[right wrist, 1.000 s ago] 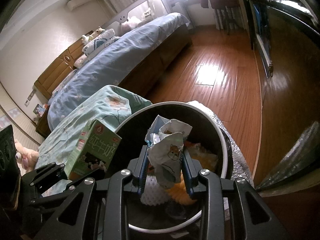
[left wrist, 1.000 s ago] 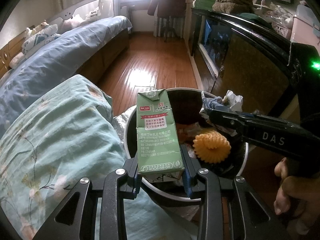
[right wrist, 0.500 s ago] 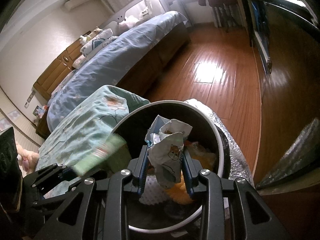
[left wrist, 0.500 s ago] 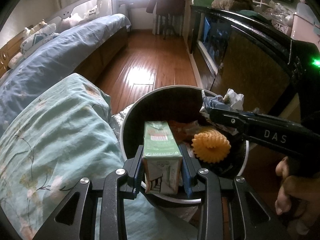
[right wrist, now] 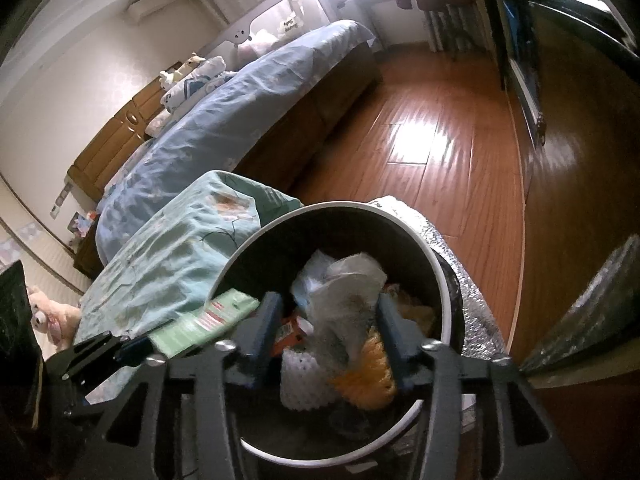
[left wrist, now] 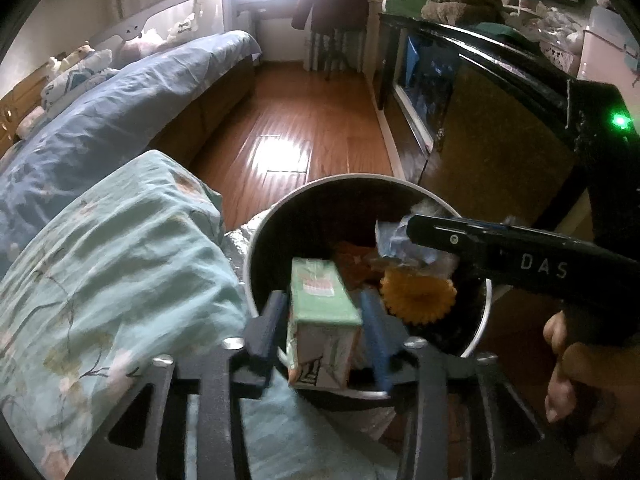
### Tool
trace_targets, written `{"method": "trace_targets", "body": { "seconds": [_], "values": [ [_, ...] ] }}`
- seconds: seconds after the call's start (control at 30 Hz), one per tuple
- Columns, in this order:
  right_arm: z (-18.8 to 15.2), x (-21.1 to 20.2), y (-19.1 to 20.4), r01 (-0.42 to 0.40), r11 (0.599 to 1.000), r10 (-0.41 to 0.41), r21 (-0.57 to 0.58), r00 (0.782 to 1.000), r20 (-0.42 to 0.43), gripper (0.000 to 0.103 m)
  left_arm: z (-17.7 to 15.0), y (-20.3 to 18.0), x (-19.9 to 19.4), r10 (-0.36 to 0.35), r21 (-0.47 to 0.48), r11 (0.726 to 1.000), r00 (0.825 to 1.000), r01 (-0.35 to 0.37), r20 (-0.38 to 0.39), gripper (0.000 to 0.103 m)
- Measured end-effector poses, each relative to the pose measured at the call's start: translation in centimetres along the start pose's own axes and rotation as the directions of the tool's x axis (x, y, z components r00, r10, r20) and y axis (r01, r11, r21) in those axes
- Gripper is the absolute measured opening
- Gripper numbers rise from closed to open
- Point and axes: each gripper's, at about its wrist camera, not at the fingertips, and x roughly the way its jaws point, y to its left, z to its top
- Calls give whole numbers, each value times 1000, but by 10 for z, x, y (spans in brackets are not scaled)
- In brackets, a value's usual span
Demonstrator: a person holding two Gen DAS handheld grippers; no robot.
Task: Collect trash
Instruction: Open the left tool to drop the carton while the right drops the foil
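1. The left gripper (left wrist: 324, 336) is seen with its jaws just parted; the green rectangular milk carton (left wrist: 322, 320) lies loose between them, clear of both pads, over the near rim of the round white-rimmed black trash bin (left wrist: 348, 179).
2. The carton's long axis runs away from the camera, its far end tilted into the bin.
3. The right gripper (right wrist: 326, 330) has likewise just opened; the crumpled white printed wrapper (right wrist: 344, 296) sits unclamped between its fingers, above the bin's contents.
4. A blue-quilted bed (right wrist: 256, 96) is seen beyond.
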Motion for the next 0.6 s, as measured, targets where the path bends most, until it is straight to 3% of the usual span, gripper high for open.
{"method": "trace_targets", "body": {
  "seconds": [0.23, 0.33, 0.6],
  "values": [
    [-3, -11, 11, -12, 1000, 12, -4, 1000, 22, 63, -11, 11, -23, -5, -35, 999, 999, 6, 36, 49],
    [-9, -18, 16, -18, 1000, 18, -1, 999, 32, 65, -18, 15, -35, -8, -51, 999, 999, 11, 52, 54],
    [-35, -42, 26, -38, 999, 35, 34, 997, 73, 69, -53, 37, -72, -23, -140, 990, 995, 36, 98, 59]
  ]
}}
